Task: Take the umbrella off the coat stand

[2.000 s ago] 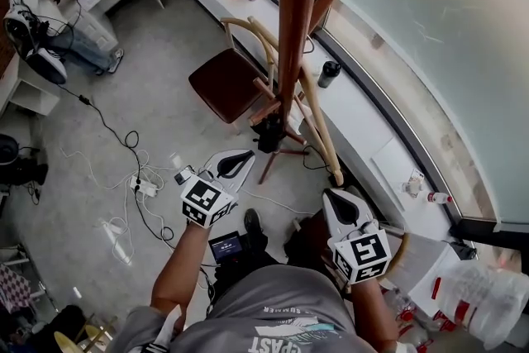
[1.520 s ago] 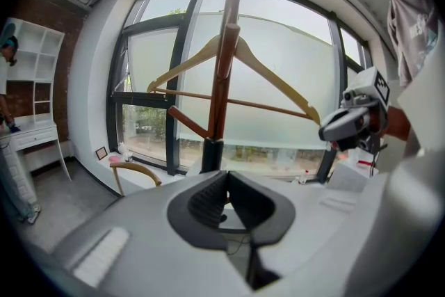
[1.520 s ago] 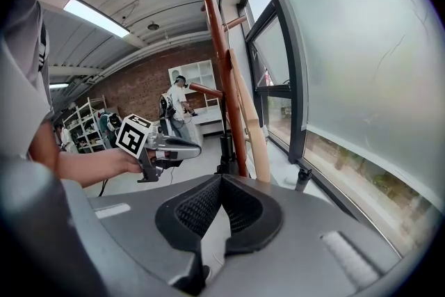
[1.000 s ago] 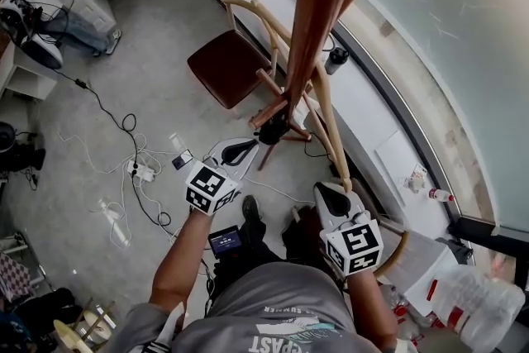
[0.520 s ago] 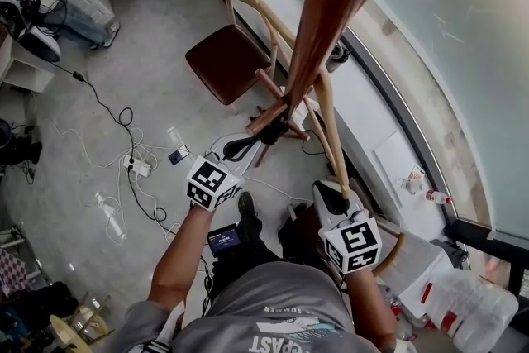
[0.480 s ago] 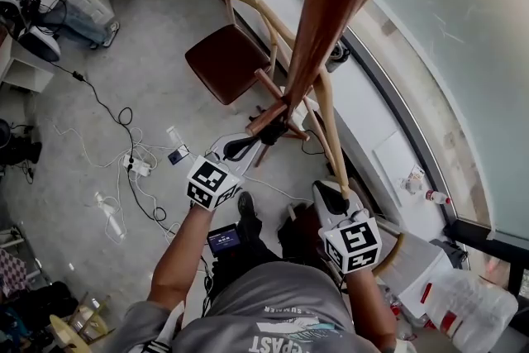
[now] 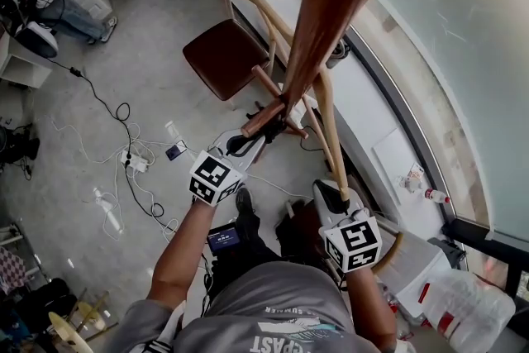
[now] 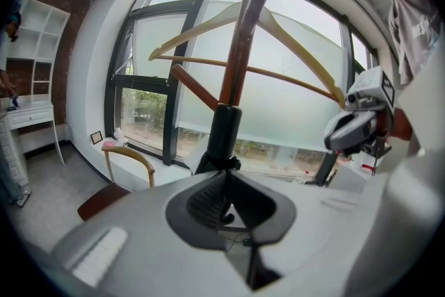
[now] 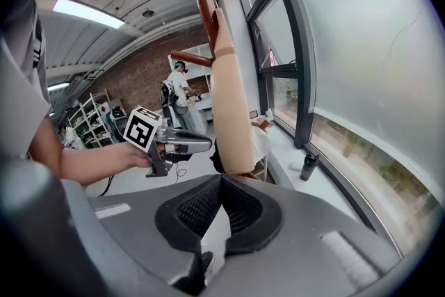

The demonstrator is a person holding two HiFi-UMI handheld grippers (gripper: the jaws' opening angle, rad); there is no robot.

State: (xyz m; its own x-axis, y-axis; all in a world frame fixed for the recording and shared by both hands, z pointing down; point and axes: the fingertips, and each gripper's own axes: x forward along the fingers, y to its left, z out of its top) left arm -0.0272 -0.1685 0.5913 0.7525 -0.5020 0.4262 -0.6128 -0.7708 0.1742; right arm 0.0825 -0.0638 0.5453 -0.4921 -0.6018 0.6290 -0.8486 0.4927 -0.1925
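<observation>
The left gripper (image 8: 224, 176) has its jaws pressed together, and nothing lies between them. Its tips reach the lower end of the black umbrella (image 8: 222, 132). I cannot tell if they really touch it. The umbrella is still on the stand (image 8: 240, 45). In the left gripper view it hangs in the centre, close along the brown pole and just under a slanted peg (image 8: 195, 87). The right gripper (image 9: 222, 179) is also clenched and empty. Its tips point at the end of a pale wooden hanger (image 9: 231, 101), which comes down just above them in the middle of the right gripper view. In the head view the two grippers are apart in the lower half, the left one a little higher and nearer the pole. The hanger arm goes from the upper centre down to the right one. Behind the stand, in the upper centre of the head view, is a chair (image 7: 225, 58) with a dark seat. Cables (image 7: 124, 169) lie on the grey floor at the left. A dark bottle (image 9: 307, 167) stands on the sill by the window, at the right of the right gripper view. A person (image 9: 182, 97) stands far back at its centre left.
</observation>
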